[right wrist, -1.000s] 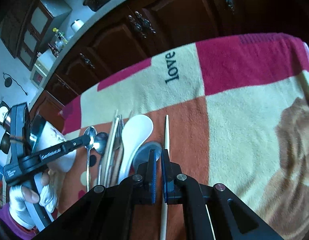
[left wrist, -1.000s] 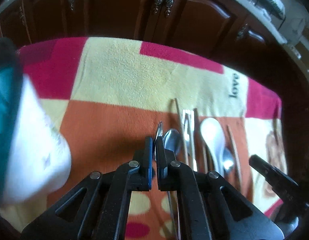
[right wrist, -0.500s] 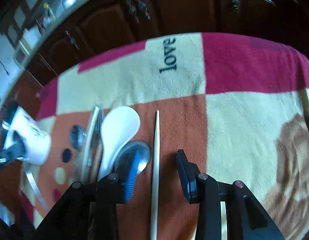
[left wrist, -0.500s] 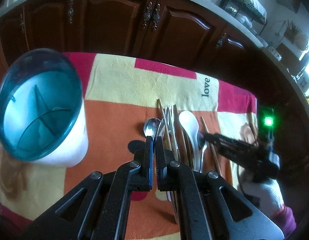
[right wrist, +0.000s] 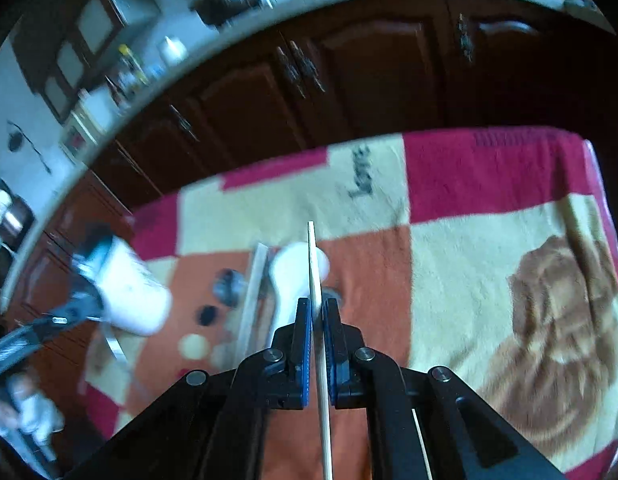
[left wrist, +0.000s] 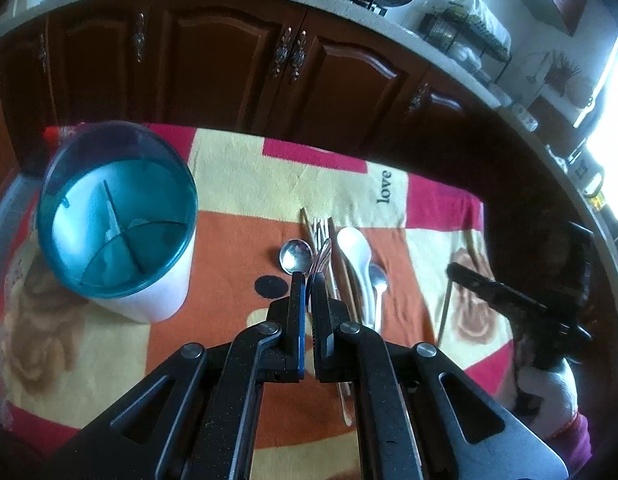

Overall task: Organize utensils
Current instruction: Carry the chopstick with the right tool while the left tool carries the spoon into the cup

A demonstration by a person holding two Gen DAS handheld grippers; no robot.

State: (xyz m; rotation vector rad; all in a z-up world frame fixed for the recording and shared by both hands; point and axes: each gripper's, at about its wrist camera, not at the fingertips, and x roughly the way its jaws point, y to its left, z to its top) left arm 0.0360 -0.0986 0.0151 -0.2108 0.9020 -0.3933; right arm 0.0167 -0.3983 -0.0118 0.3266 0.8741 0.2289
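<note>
My left gripper is shut on a thin metal utensil, held edge-on above the cloth. Left of it stands the white utensil holder with its teal divided top. Under the gripper a metal spoon, a white spoon, a small spoon and brown chopsticks lie side by side. My right gripper is shut on a pale wooden chopstick, raised off the cloth and pointing away. The left wrist view shows that gripper at the right. The right wrist view is blurred.
A patchwork blanket in cream, orange and pink covers the table. Dark wooden cabinets under a worktop stand beyond its far edge. Another thin stick lies on the cloth below my right gripper. A gloved hand holds the right gripper.
The left gripper rose and drew back with its utensil, bringing the holder fully into view. The right gripper opened over the chopstick, closed on it and lifted it off the cloth.
</note>
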